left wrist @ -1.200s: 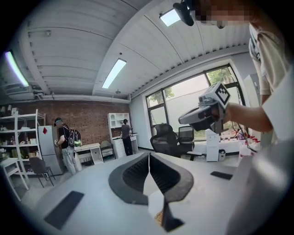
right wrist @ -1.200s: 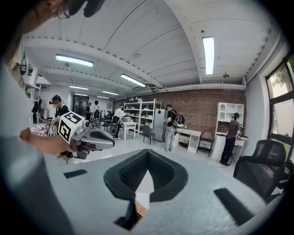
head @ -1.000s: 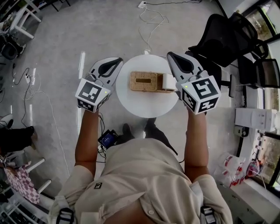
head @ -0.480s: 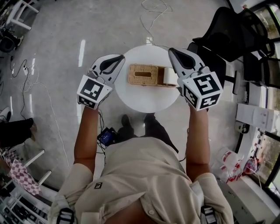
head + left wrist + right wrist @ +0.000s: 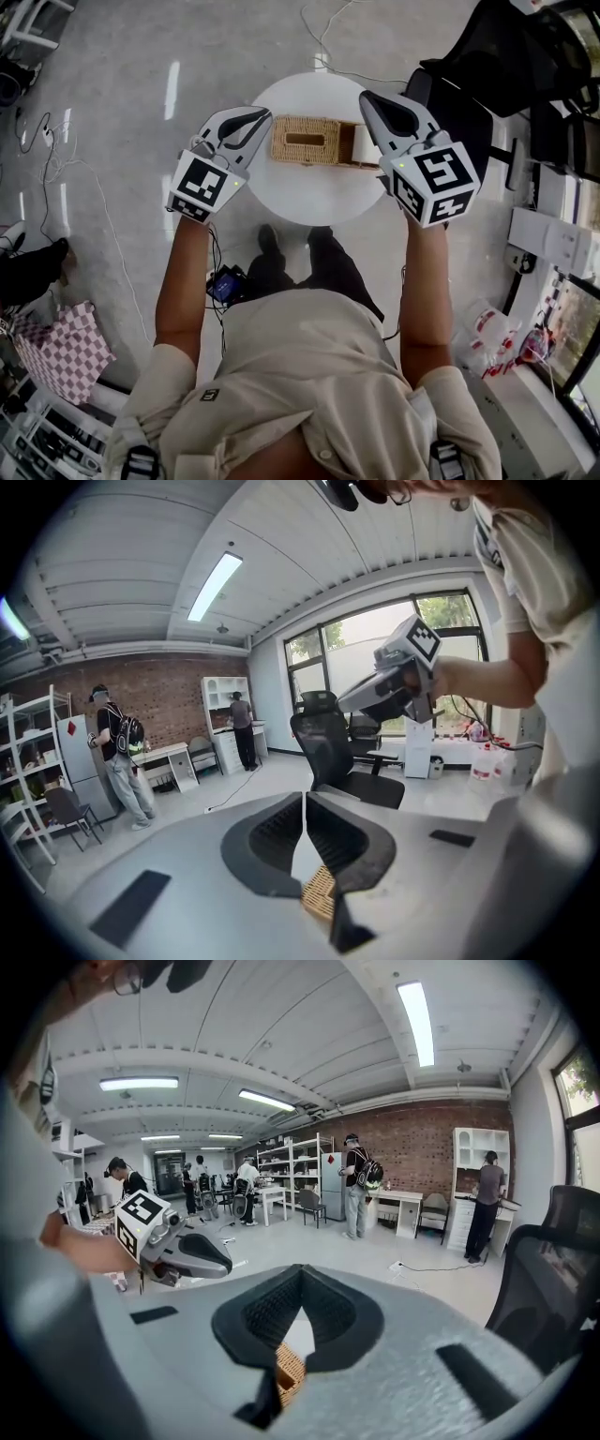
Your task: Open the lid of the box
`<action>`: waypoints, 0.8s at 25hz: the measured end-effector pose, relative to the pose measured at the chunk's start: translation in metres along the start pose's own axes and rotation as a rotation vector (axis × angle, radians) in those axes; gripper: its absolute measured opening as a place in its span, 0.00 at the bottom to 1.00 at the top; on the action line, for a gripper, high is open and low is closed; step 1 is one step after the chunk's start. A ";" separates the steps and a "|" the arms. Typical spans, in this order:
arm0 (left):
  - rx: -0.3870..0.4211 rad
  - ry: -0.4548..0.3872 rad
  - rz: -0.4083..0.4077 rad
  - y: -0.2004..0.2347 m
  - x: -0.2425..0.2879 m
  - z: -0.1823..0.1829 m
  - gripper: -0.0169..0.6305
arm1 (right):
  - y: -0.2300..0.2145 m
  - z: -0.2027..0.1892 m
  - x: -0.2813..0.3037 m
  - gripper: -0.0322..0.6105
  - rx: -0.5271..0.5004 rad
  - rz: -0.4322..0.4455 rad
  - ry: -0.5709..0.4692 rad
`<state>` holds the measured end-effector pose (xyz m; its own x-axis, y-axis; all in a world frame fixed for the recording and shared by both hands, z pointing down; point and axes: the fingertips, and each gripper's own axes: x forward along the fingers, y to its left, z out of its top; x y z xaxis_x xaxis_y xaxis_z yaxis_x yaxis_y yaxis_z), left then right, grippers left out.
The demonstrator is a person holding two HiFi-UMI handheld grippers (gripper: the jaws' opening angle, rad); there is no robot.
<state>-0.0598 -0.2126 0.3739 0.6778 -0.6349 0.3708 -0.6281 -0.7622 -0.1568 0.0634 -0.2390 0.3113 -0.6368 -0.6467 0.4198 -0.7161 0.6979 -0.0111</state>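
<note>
- Head view: the woven box [image 5: 305, 141] sits in the upper middle of the frame on a round white table [image 5: 309, 199], with its long axis running left to right.
- It is tan wicker, with a dark oblong slot in the flat lid. A white part [image 5: 363, 147] adjoins its right end; whether that belongs to the box I cannot tell.
- The left gripper [image 5: 264, 116] points up and to the right, with its tip just beside the box's left end. The right gripper [image 5: 365, 97] points up and to the left, with its tip over the white part at the right end.
- The box therefore lies between the two tips, and neither is clearly the nearer. Their height above the lid cannot be read here.
- Left gripper view: the left gripper [image 5: 306, 801] has its jaws pressed together with nothing between them. A corner of wicker [image 5: 319, 898] shows low in the frame, below and beyond the tips. The right gripper [image 5: 349, 701] is in the upper right.
- Right gripper view: the right gripper [image 5: 300, 1271] likewise has its tips meeting and holds nothing. A wicker edge [image 5: 289, 1374] shows below, slightly left of centre. The left gripper [image 5: 223, 1262] is at mid left.
- My judgement is that both sets of jaws must part before either can take the lid's edge.
</note>
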 end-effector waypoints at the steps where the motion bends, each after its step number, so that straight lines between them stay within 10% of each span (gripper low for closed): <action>1: 0.002 0.006 -0.004 0.000 0.002 -0.006 0.05 | 0.000 -0.004 0.004 0.04 0.003 0.003 0.005; 20: 0.072 0.135 -0.088 -0.019 0.035 -0.095 0.05 | 0.008 -0.075 0.057 0.04 0.046 0.043 0.091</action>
<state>-0.0603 -0.2084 0.4768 0.6688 -0.5462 0.5044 -0.5364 -0.8243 -0.1813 0.0428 -0.2473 0.4030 -0.6400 -0.5848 0.4983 -0.7025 0.7082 -0.0711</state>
